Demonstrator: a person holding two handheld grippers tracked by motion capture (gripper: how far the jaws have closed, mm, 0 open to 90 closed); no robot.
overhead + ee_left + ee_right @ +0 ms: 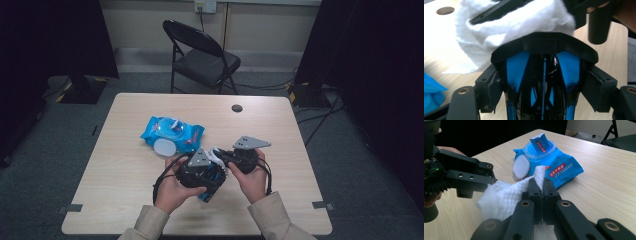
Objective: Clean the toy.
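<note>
My left gripper [212,172] [544,87] is shut on a glossy black-and-blue object [544,45] [208,193], its pads pressing the object's two sides. A white wet wipe [216,154] [519,22] [501,197] drapes over the far end of that object. My right gripper [223,156] [543,187] is shut on the wipe, and a tuft of it sticks up between the closed jaws. Both grippers meet at the near middle of the table [280,125]. In the right gripper view the left gripper [469,180] shows at the left, touching the wipe.
A blue wet-wipe packet [172,134] [559,167] lies left of centre, its round white lid [521,167] flipped open and a blue tab standing up. A cable hole [237,108] sits at the table's far side. A black folding chair [200,55] stands beyond the table.
</note>
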